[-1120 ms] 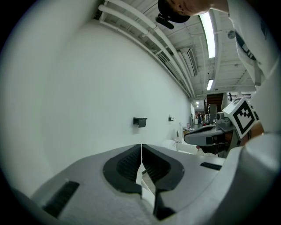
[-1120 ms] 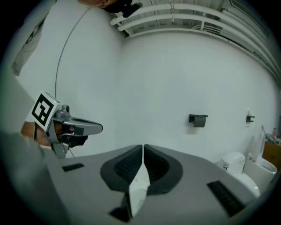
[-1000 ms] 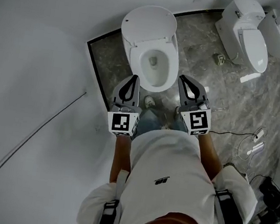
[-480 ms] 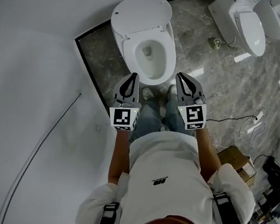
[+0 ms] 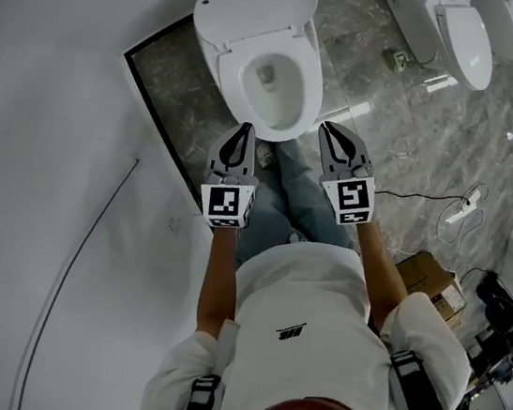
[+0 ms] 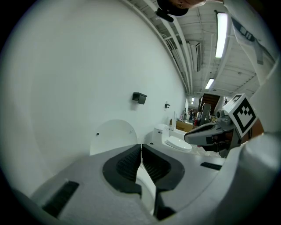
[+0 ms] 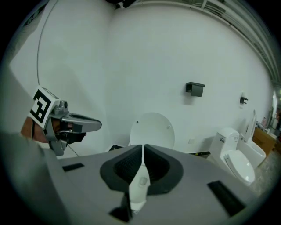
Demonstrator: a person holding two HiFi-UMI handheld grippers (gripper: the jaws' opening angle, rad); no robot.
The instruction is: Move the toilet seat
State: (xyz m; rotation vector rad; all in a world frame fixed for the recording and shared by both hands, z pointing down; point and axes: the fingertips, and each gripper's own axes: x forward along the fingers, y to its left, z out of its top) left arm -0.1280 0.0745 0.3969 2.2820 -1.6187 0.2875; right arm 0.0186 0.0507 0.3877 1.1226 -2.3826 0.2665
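The toilet seat (image 5: 281, 129) apparently lay down on the bowl beneath the raised lid (image 5: 256, 5), untouched, with the left tongs (image 5: 242, 136) and the right tongs (image 5: 332, 136) both closed, empty, hovering just short, so the move was all still ahead.

I wore a white short-sleeved T-shirt (image 5: 307, 282) with a small black logo (image 5: 293, 330), blue jeans (image 5: 287, 204) below my tongs and dark shoulder straps (image 5: 410, 382), while my grey left gripper (image 5: 244, 131) and right gripper (image 5: 329, 130) had black ribbed pads (image 6: 127, 165) and checkered marker cubes (image 5: 227, 204) behind.
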